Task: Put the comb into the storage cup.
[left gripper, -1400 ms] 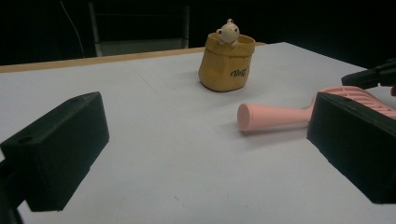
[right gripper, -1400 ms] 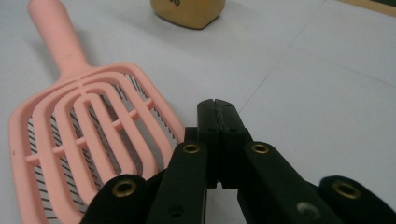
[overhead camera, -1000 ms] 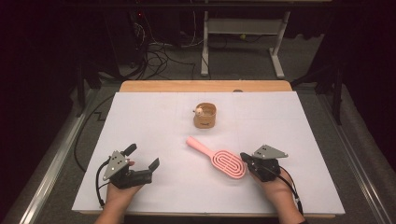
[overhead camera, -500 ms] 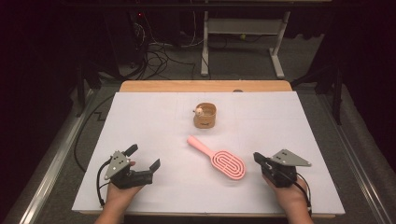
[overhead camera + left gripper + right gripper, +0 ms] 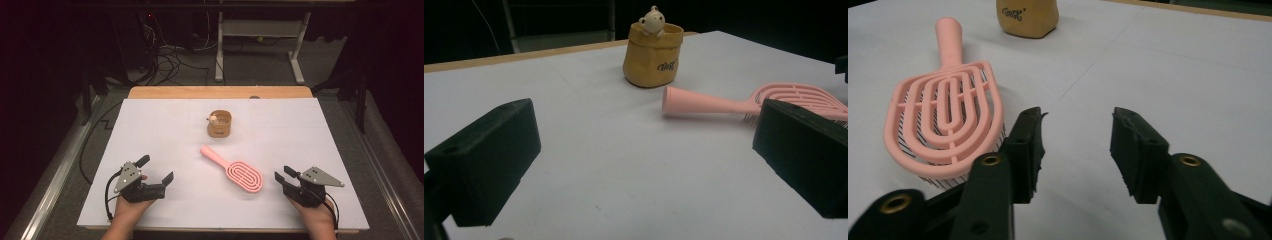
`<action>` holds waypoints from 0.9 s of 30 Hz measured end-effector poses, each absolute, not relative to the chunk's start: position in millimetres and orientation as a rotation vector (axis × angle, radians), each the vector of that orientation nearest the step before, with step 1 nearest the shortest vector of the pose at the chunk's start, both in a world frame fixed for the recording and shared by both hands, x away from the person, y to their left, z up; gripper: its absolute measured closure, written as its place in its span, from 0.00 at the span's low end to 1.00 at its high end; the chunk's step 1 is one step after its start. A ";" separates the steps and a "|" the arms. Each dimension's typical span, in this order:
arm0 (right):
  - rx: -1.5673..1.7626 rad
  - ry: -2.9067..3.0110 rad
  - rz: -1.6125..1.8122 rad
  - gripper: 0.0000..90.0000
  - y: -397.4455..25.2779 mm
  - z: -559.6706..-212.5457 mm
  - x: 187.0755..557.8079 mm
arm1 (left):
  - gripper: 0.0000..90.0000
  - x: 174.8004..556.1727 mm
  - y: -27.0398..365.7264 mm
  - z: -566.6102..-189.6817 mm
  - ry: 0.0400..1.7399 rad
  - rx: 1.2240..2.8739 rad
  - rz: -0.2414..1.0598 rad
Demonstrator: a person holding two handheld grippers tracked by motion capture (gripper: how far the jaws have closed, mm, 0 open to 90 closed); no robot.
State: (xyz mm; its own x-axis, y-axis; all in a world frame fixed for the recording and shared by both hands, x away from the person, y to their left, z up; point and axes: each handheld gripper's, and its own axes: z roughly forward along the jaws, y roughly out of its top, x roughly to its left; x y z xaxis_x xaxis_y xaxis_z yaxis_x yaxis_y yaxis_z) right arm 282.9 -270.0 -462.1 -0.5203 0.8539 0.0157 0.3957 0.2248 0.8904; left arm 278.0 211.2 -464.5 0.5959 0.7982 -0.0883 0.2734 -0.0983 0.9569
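Resting both tongs on the white table (image 5: 165, 125), I judge I'm between steps — the pink hairbrush (image 5: 235, 169) lies flat mid-table, bristles down, its handle pointing toward the little yellow pot (image 5: 220, 124) beyond. My left gripper (image 5: 156, 170) sits wide open, well apart from the brush; my right gripper (image 5: 280, 177) is open too, empty, just beside the brush head. Next move, I think, calls for swinging one gripper onto the handle and closing across it. Compared with a second ago, my right gripper has drawn back from the brush head — the left hasn't moved.
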 end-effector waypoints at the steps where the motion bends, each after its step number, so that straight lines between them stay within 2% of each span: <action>1: 1.154 2.034 1.276 0.50 -270.8 -462.3 284.6 | 0.00 277.7 211.2 -464.5 0.901 1.659 0.562; 2: 1.154 2.034 1.276 0.50 -270.8 -462.3 284.6 | 0.00 277.5 211.2 -464.4 0.899 1.660 0.562; 6: 1.155 2.028 1.306 0.35 -271.2 -462.4 285.1 | 0.00 277.3 211.4 -464.2 0.897 1.659 0.564; 7: 1.155 2.028 1.306 0.35 -271.2 -462.4 285.1 | 0.00 277.4 211.5 -464.2 0.897 1.657 0.564; 14: 1.133 2.016 1.326 0.17 -268.3 -461.5 284.8 | 0.00 277.4 211.6 -464.1 0.895 1.650 0.564; 18: 1.124 2.012 1.337 0.14 -267.6 -461.2 284.8 | 0.00 277.4 211.9 -464.1 0.894 1.651 0.564; 24: 1.127 2.005 1.344 0.01 -264.8 -460.7 285.2 | 0.00 277.6 211.6 -464.3 0.892 1.655 0.564; 27: 1.120 1.995 1.356 0.00 -264.4 -459.9 284.5 | 0.00 277.7 211.5 -464.5 0.892 1.656 0.564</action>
State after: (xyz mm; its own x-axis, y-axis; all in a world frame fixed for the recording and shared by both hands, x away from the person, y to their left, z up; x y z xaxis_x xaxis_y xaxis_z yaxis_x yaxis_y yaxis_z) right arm 284.5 -264.4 -459.9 -0.5516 0.8322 0.0570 0.3592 0.1753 0.9167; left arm 277.7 211.5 -464.5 0.6008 0.7949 -0.0850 0.2645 -0.0973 0.9595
